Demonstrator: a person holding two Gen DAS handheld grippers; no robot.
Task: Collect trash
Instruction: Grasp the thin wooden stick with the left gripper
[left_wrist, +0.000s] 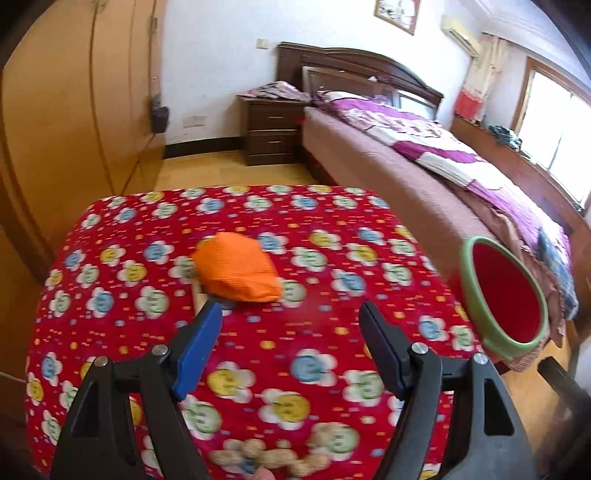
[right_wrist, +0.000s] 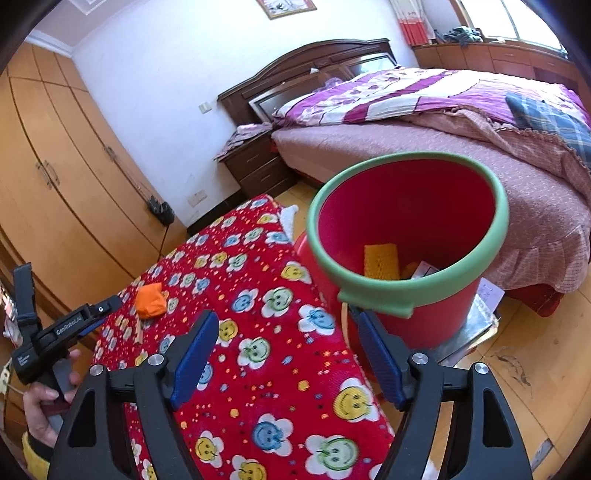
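An orange crumpled bag (left_wrist: 238, 267) lies on the red flowered tablecloth (left_wrist: 258, 354), with a thin wooden stick (left_wrist: 199, 293) poking out beneath it. My left gripper (left_wrist: 291, 314) is open and empty, just short of the bag. The bag also shows in the right wrist view (right_wrist: 149, 301). A red bucket with a green rim (right_wrist: 406, 236) stands beside the table's right edge; it holds a yellow piece (right_wrist: 382, 260) and other scraps. My right gripper (right_wrist: 286, 325) is open and empty near the bucket's rim. The bucket shows at the right in the left wrist view (left_wrist: 506, 295).
Several peanuts (left_wrist: 273, 458) lie at the table's near edge. A bed (left_wrist: 424, 147) with a purple quilt runs along the right. A dark nightstand (left_wrist: 271, 127) stands by the headboard. Wooden wardrobes (left_wrist: 74, 103) line the left wall. The left gripper's handle and hand (right_wrist: 48, 354) show left.
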